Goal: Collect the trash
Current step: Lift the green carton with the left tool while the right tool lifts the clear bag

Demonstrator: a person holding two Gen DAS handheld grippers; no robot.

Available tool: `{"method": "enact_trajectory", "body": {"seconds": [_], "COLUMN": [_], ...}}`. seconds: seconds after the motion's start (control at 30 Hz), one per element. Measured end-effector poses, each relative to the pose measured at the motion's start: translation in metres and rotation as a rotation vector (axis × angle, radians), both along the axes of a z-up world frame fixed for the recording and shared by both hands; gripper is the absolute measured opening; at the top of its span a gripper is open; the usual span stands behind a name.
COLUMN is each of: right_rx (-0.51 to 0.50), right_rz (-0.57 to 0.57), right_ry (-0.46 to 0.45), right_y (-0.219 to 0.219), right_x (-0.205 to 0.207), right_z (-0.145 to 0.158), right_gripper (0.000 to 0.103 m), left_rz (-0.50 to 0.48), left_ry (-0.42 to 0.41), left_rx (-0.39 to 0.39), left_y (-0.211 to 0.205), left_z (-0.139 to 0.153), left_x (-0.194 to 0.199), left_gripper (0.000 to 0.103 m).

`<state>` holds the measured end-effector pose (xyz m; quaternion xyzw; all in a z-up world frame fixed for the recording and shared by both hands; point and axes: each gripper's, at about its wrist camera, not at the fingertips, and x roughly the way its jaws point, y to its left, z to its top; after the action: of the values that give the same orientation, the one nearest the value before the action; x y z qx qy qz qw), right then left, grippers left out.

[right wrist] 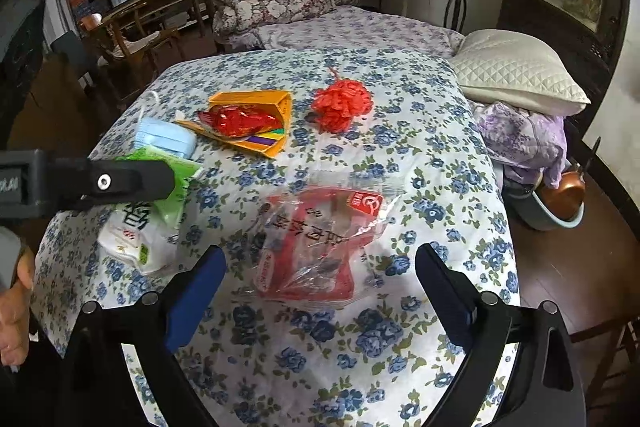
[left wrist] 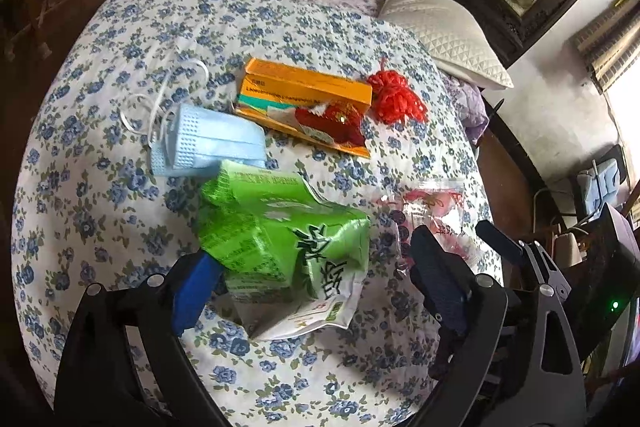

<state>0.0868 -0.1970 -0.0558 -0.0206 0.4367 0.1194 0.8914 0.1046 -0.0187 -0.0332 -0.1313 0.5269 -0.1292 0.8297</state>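
Left gripper (left wrist: 316,267) spread wide around the green wrapper (left wrist: 280,231), nothing clamped. Right gripper (right wrist: 320,287) likewise parted, unloaded, over the red-printed plastic bag (right wrist: 316,243). Both judged light, crinkly, slippery; best pinched at a bunched edge.

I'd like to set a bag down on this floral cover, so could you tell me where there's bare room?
Free: the near strip of the floral cover below the red-and-clear wrapper, and the far stretch behind the orange box and red mesh ball. Crowded: the middle and left, where blue masks and green packet overlap.
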Motion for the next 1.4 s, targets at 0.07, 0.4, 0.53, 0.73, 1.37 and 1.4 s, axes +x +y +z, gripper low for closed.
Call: {"method": "enact_trajectory", "body": {"seconds": [0.07, 0.4, 0.53, 0.73, 1.37, 1.4], "right_rx": [0.013, -0.009, -0.017, -0.018, 0.062, 0.062], "right_rz": [-0.005, -0.021, -0.037, -0.032, -0.024, -0.025], "right_ry": [0.006, 0.005, -0.008, 0.009, 0.001, -0.001], "right_y": [-0.002, 0.001, 0.003, 0.004, -0.007, -0.008], "right_x": [0.002, 0.006, 0.006, 0.006, 0.004, 0.003], "right_z": [-0.002, -0.011, -0.012, -0.015, -0.001, 0.001], "right_gripper": [0.094, 0.094, 0.094, 0.089, 0.038, 0.038], "left_rz": [-0.003, 0.033, 0.058, 0.057, 0.01, 0.013], "left_ry": [0.006, 0.045, 0.069, 0.049, -0.035, -0.037], "left_rx": [0.007, 0.059, 0.093, 0.118, 0.234, 0.234], "left_y": [-0.003, -0.009, -0.01, -0.013, -0.029, -0.029], "left_z": [-0.003, -0.016, -0.022, -0.022, -0.016, -0.014], "left_x": [0.001, 0.008, 0.011, 0.012, 0.011, 0.009], "left_gripper": [0.089, 0.089, 0.089, 0.088, 0.076, 0.076]}}
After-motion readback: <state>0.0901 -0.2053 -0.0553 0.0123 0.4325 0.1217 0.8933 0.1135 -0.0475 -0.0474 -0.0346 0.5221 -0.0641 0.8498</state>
